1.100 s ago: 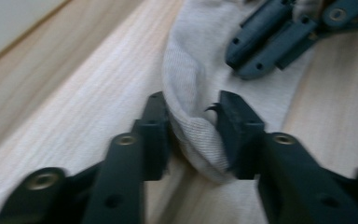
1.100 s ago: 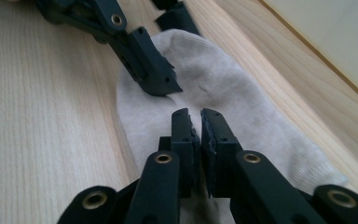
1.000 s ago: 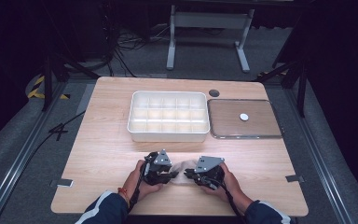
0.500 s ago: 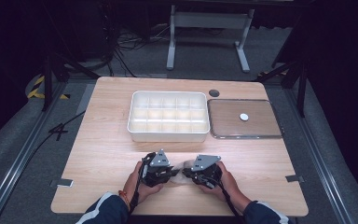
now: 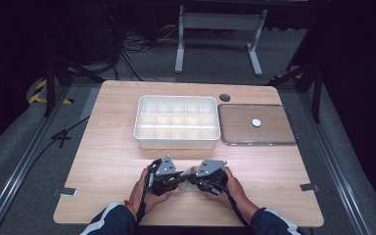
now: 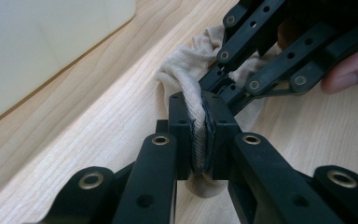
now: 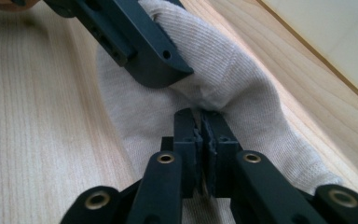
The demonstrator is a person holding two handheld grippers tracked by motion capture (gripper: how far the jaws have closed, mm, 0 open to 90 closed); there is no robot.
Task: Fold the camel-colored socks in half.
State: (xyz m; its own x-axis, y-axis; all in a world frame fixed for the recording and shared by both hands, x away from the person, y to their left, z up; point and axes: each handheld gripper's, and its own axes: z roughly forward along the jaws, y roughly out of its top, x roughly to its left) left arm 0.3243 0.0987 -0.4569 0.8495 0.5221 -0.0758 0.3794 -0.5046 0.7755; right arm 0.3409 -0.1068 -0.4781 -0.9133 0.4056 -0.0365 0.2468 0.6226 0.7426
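While clamped on sock (image 6: 186, 79) | left claw (image 6: 199, 135) | right claw (image 7: 200, 140)

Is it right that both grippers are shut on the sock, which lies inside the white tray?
Not quite. Both the left gripper and the right gripper are shut on the sock, but the sock is not inside the white tray. It lies on the table, in front of the tray, as the high view shows.
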